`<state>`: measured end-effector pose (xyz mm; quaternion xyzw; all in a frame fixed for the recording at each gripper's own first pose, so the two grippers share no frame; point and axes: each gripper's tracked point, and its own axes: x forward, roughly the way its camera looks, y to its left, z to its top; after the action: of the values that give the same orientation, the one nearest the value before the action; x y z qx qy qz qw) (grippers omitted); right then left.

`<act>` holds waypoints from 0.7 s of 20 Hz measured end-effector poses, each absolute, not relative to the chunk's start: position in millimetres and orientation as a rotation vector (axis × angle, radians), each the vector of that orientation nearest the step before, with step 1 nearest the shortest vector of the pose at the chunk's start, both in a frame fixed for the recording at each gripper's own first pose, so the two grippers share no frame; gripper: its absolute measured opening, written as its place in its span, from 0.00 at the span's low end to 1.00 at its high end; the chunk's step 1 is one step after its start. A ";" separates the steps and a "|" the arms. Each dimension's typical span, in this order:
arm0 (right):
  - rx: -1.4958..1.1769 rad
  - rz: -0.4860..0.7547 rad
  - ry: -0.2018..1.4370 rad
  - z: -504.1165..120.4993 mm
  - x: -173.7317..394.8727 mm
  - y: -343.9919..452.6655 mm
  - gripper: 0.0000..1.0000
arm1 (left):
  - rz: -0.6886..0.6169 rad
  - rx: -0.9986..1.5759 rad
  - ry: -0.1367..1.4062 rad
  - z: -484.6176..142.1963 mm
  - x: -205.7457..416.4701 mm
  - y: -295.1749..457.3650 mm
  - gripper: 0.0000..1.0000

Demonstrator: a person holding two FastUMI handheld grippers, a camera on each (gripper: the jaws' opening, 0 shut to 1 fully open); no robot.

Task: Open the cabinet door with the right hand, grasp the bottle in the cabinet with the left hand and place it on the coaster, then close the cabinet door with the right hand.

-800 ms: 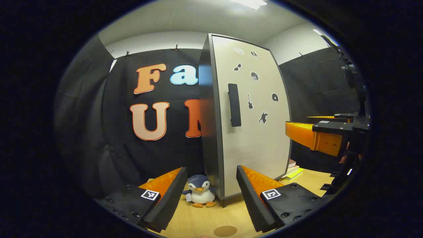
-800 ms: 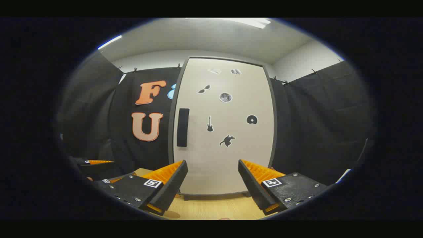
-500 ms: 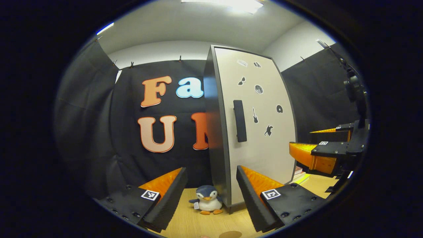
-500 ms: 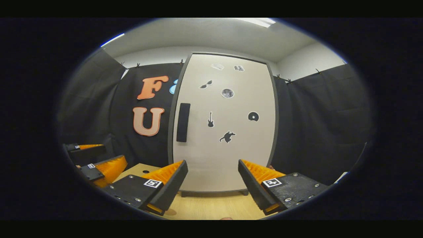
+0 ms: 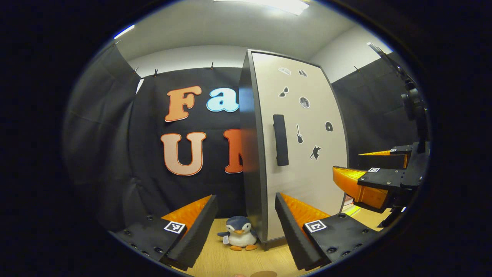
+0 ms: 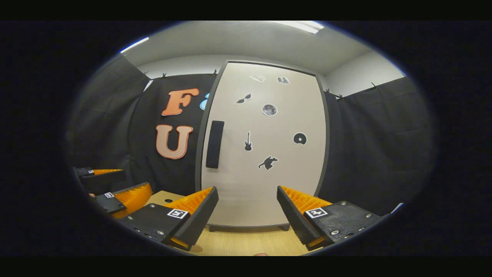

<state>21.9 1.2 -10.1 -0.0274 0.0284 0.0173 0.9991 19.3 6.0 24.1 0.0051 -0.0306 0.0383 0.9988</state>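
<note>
Cabinet door (image 6: 265, 169): I see pale beige-grey, closed, framed by a dark grey edge.
Door handle (image 6: 214, 144): plain black bar.
Stickers (image 6: 268, 162): small black silhouettes scattered over the door, plus one grey mottled disc.
Cabinet side (image 5: 250, 154): I read it as dark glossy grey, catching an orange reflection.
Table (image 6: 246, 244): light wood grain.
Toy penguin (image 5: 239, 233): blue-grey head and back, white belly, orange beak and feet.
Coaster (image 5: 263, 274): brown, a sliver at my lower edge.
Books (image 5: 349, 206): one yellow cover among a pale stack.
Ceiling (image 6: 238, 42): white.
</note>
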 end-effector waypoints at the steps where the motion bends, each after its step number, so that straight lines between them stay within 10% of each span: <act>1: -0.054 0.045 0.068 -12.9 26.7 5.7 0.95 | 0.074 0.001 -0.055 23.3 22.5 6.9 0.94; 14: -0.070 0.129 0.038 19.8 117.3 74.2 0.94 | 0.199 -0.019 -0.025 32.1 40.6 71.8 0.97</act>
<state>117.3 74.2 19.8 -0.0348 0.0188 0.0644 0.9971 40.6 71.8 32.1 -0.0097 -0.0124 0.0991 0.9949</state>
